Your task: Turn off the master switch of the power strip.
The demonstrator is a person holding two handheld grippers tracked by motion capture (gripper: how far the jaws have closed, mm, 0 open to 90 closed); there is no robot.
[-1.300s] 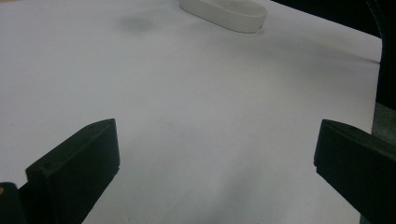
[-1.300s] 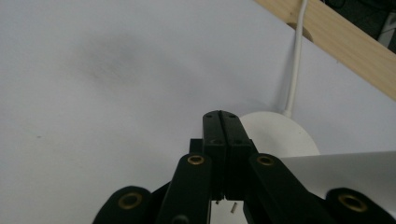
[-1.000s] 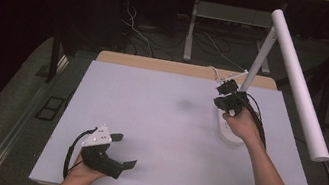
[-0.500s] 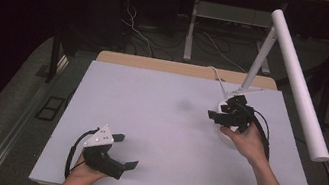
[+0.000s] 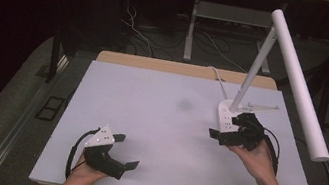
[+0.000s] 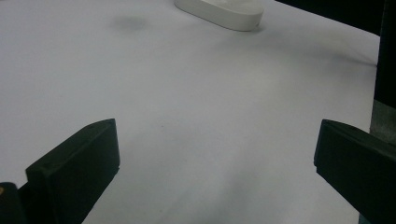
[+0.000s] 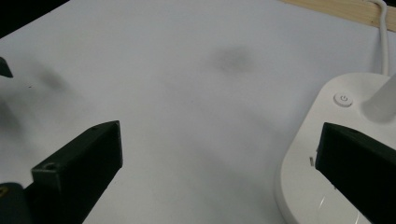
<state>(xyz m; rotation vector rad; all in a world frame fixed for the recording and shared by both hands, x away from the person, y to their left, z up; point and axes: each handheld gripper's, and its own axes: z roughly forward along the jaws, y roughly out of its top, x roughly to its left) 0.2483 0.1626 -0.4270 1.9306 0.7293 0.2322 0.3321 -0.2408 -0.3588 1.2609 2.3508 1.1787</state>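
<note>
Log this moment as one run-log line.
right hand-held gripper: open, nothing between jaws, beside lamp base | left hand-held gripper: open, over table | power button: uncovered

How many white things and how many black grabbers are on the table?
White things: 1, the desk lamp
Black grabbers: 2, the left gripper and the right gripper
Total: 3
</note>
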